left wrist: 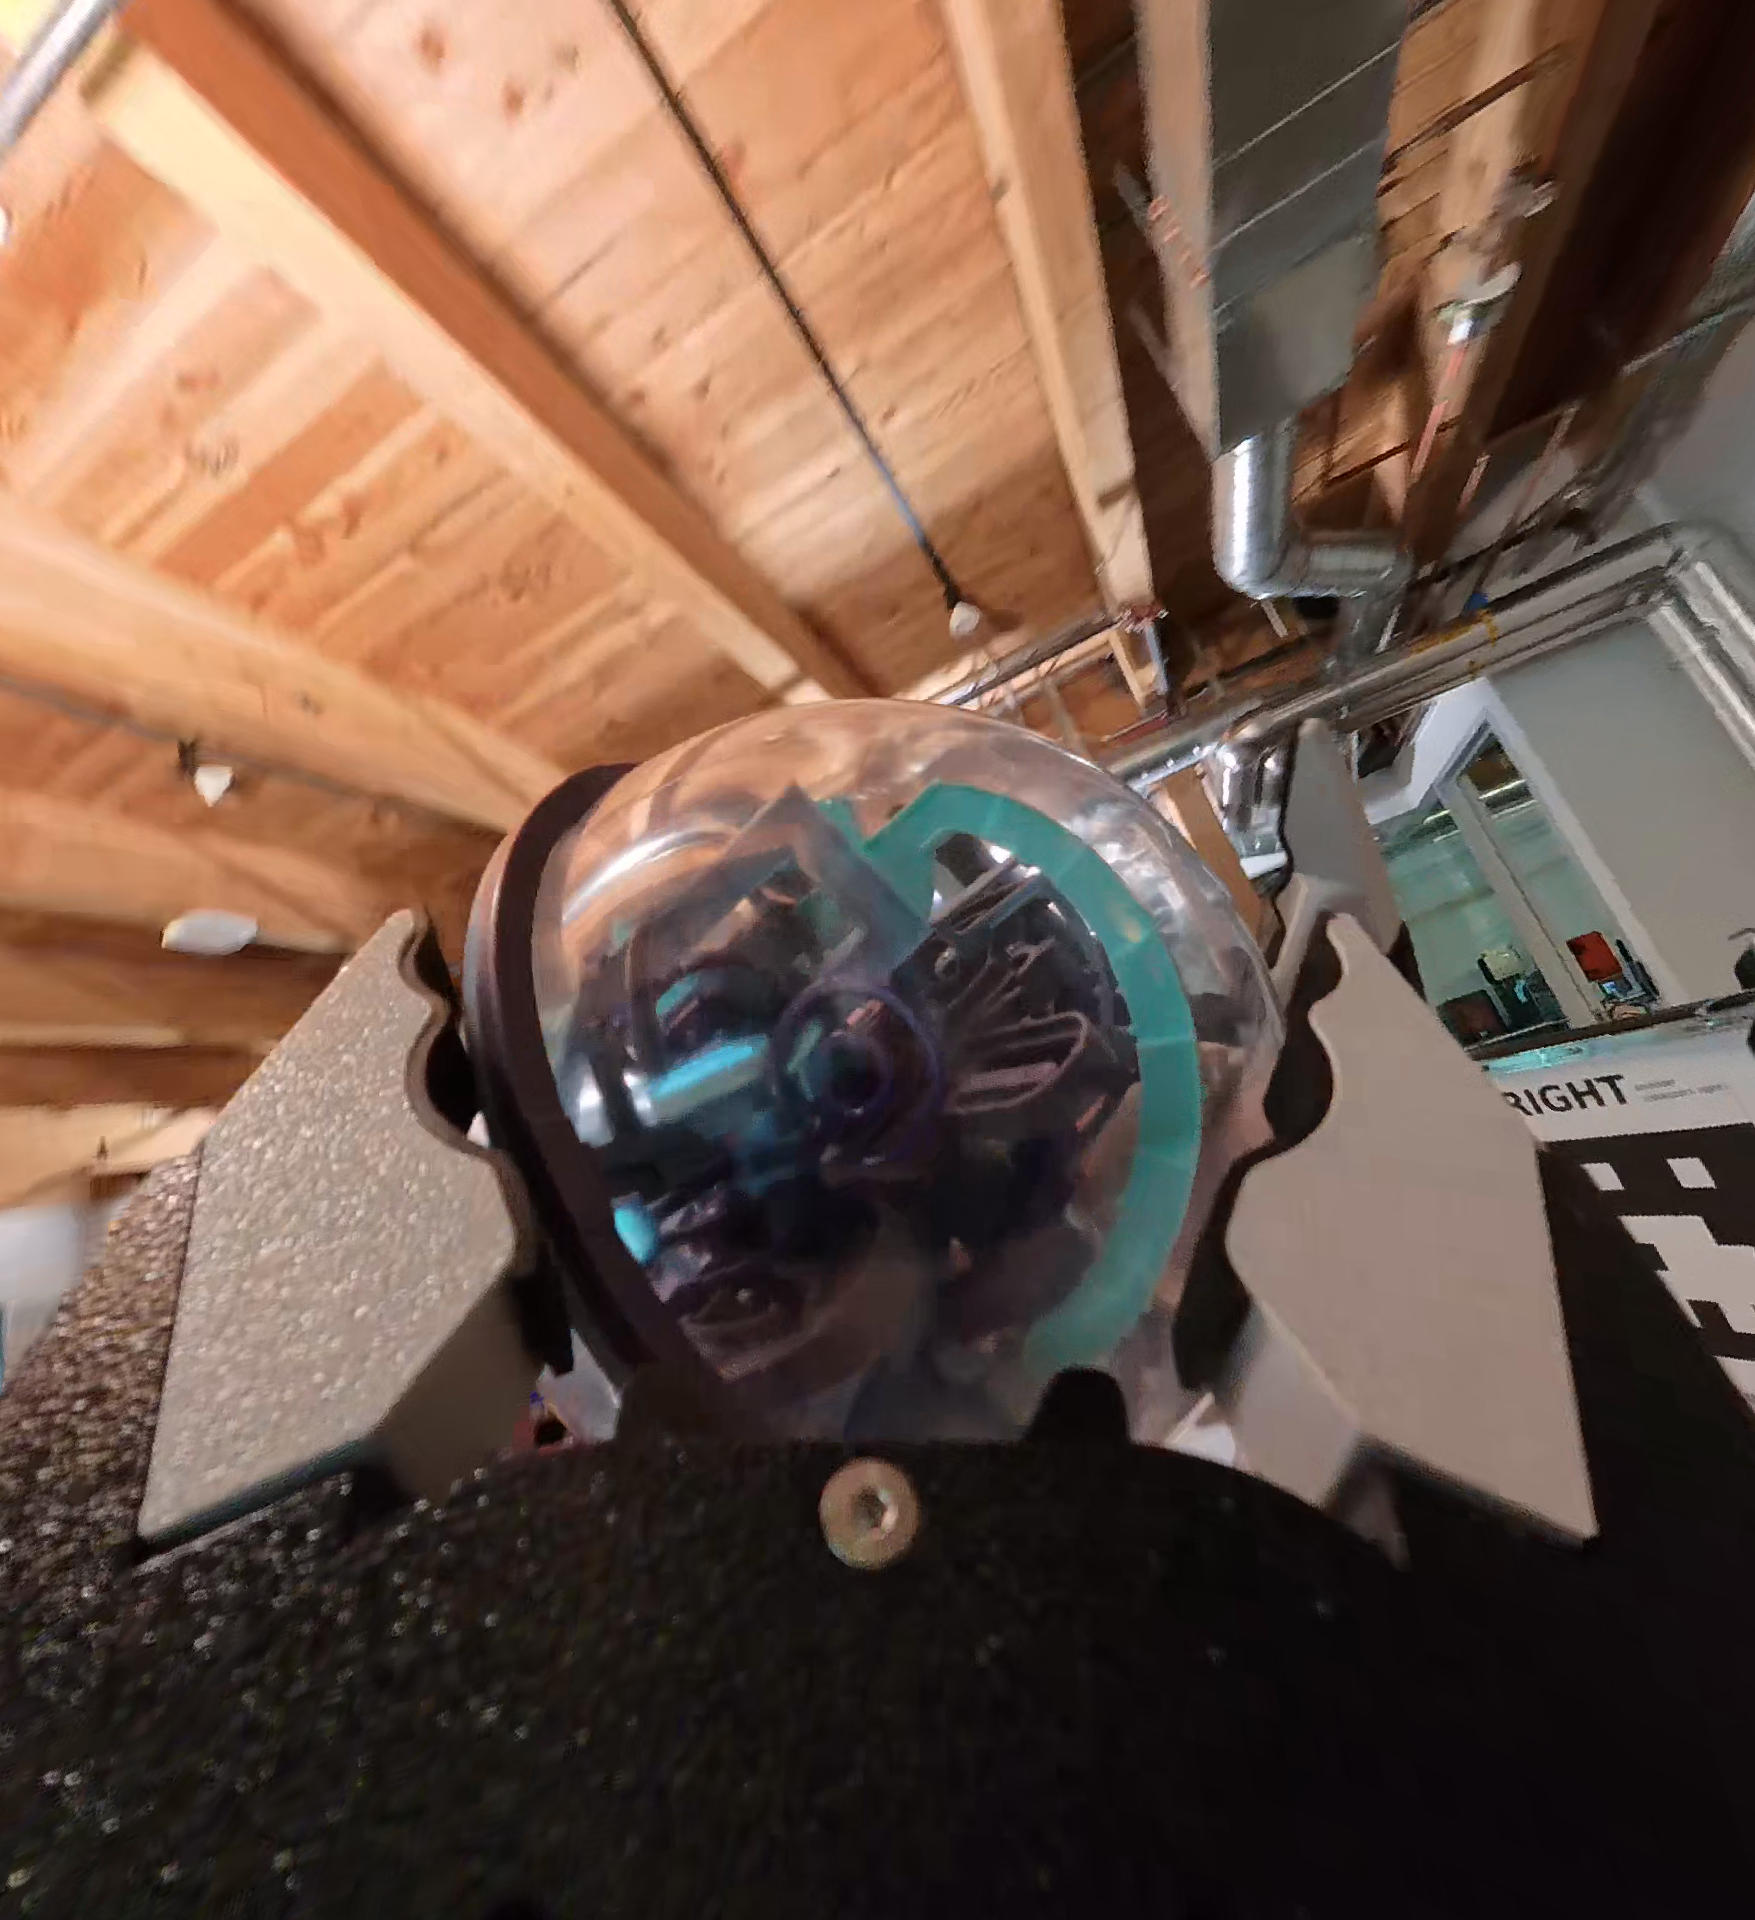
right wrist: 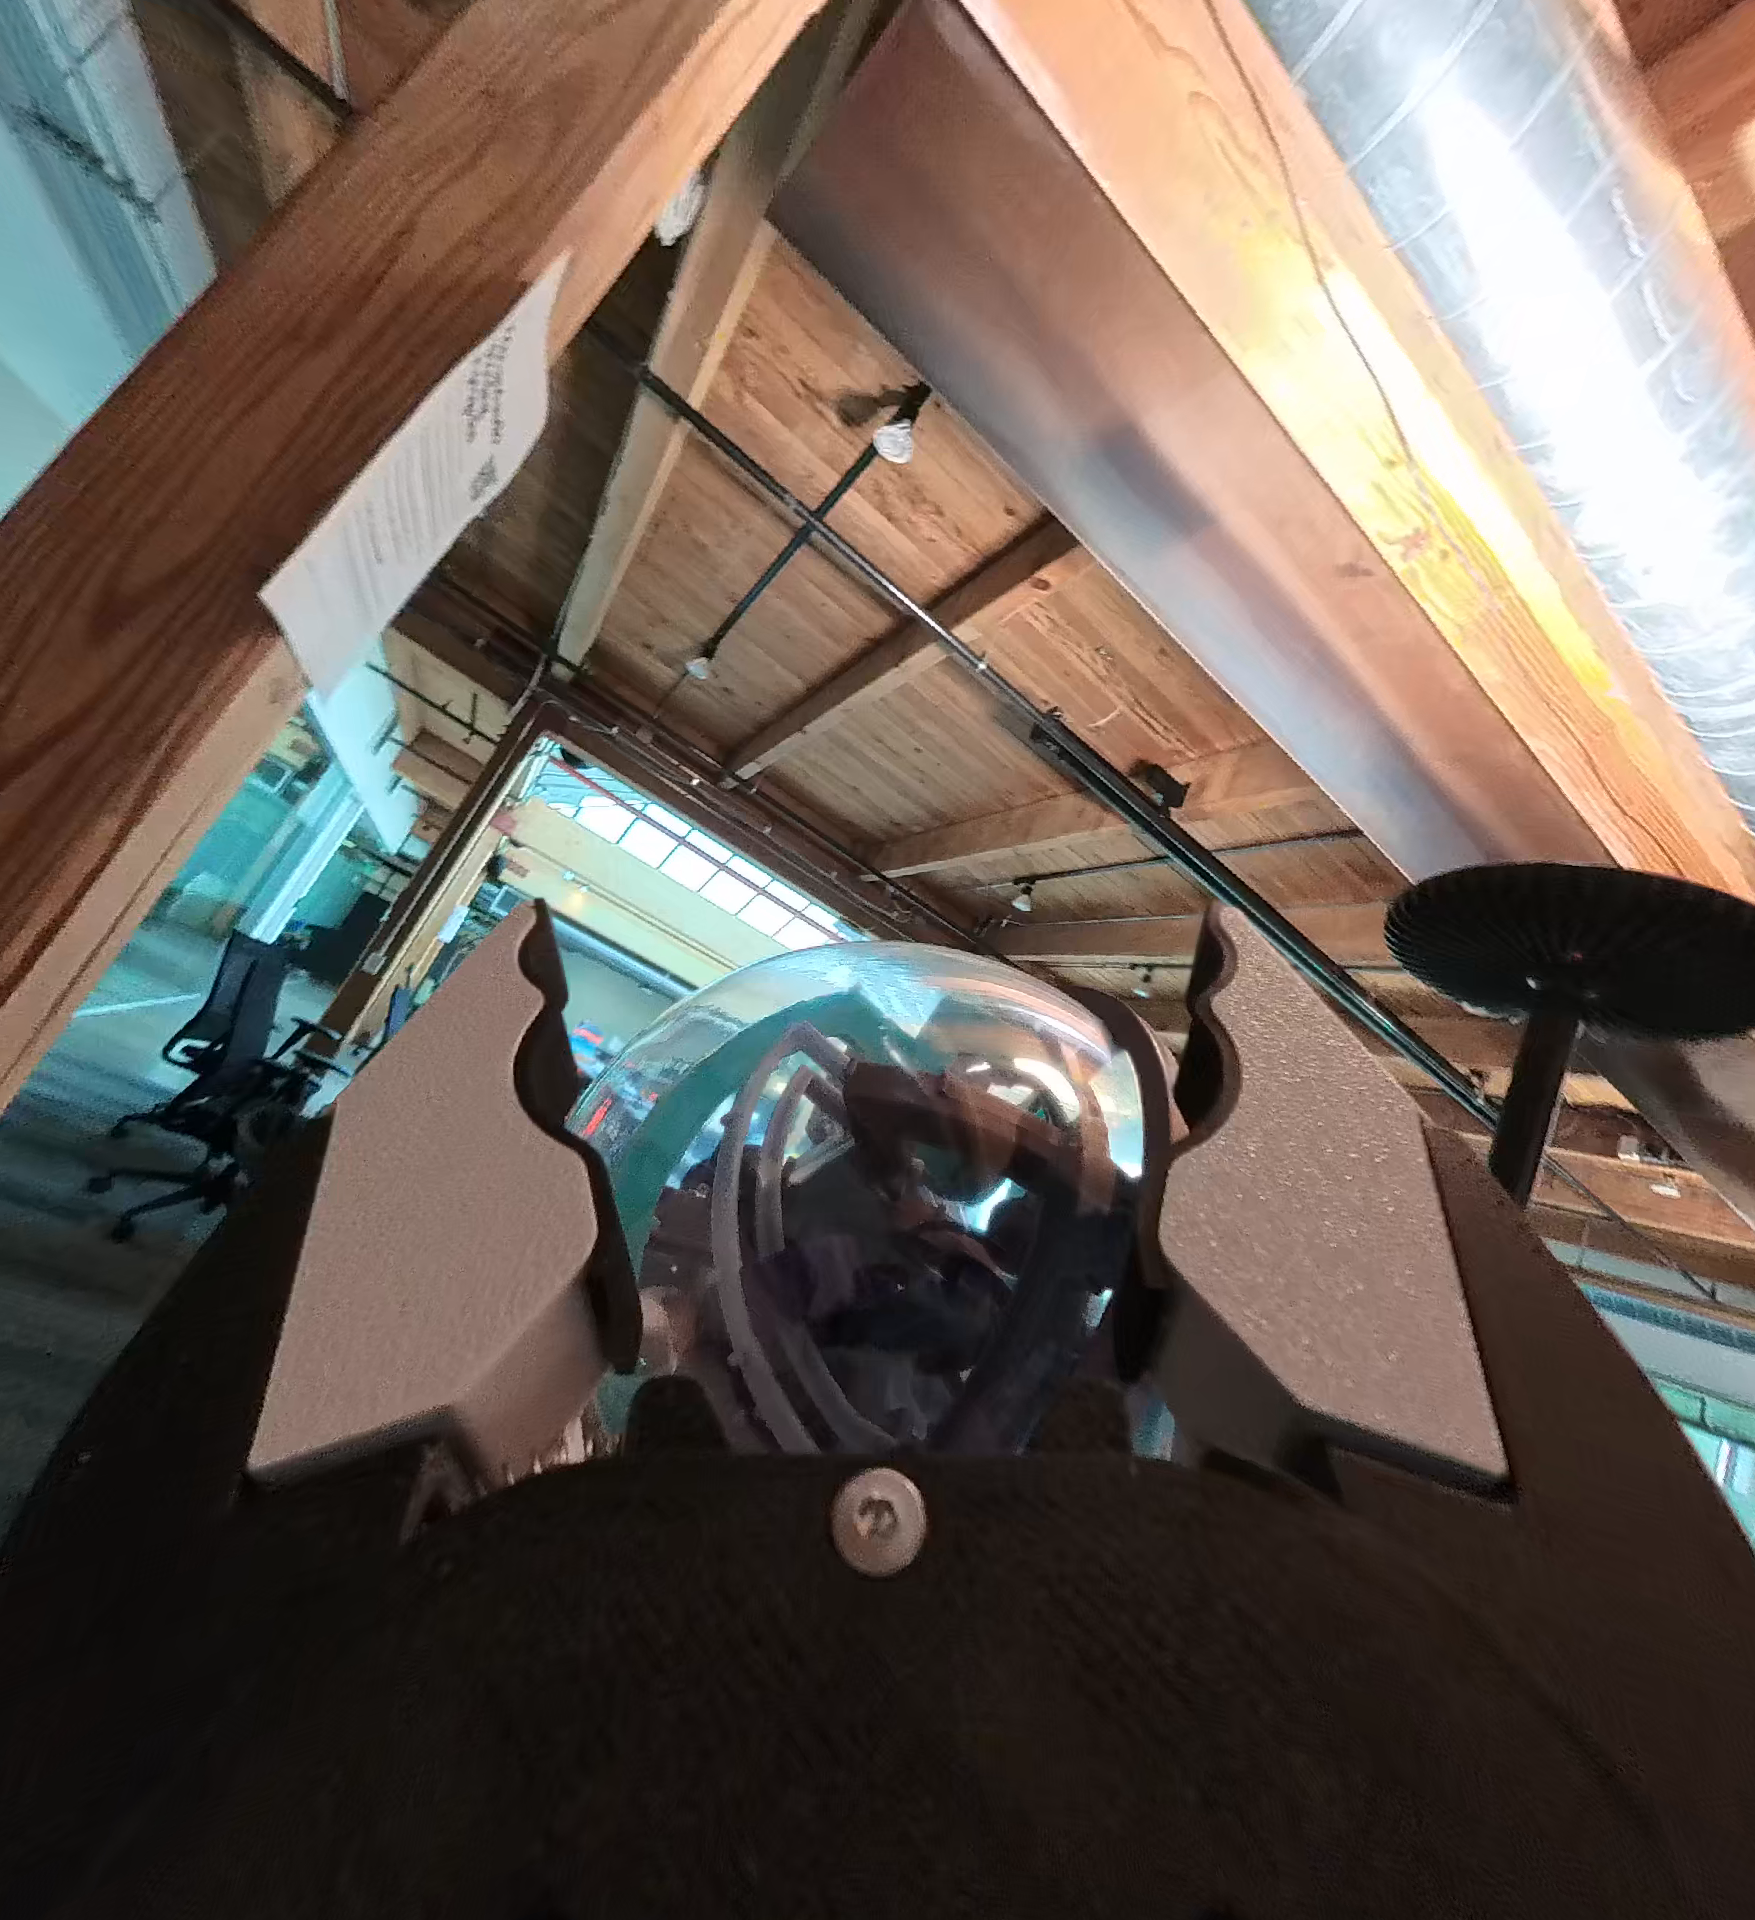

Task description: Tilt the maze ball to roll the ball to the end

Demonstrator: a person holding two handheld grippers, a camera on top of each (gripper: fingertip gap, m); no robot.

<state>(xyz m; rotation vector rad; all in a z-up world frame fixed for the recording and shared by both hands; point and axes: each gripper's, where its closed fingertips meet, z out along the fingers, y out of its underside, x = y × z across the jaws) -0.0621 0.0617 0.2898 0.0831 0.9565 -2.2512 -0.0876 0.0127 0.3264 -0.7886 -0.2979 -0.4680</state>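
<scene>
Between the fingers of the left claw (left wrist: 868, 1122) sits the maze ball (left wrist: 852, 1049), a clear sphere with a teal track (left wrist: 1153, 1049) and dark ramps inside, pinched on both flanks; the right claw (right wrist: 873, 1174) grips the same ball (right wrist: 873, 1174) from another side, its fingers closed onto the shell. Nothing carries the ball, no desk shows, so it hangs in the air on the two claws alone. Both cameras look up at the wood ceiling (left wrist: 437, 416), so the ball is probably raised and tipped far over, and two grips likely serve to turn it about any axis without slipping on the smooth shell. I cannot pick out the small rolling ball in either view, so how far it has run is unclear. Round about: a silver duct (right wrist: 1600, 395), a paper (right wrist: 416, 488) pinned to a beam, an office chair (right wrist: 218, 1049) far off, a black disc on a post (right wrist: 1600, 951) near the right claw, and a marker card (left wrist: 1704, 1226) by the left one. Nothing blocks the tilt, though the disc stands close
</scene>
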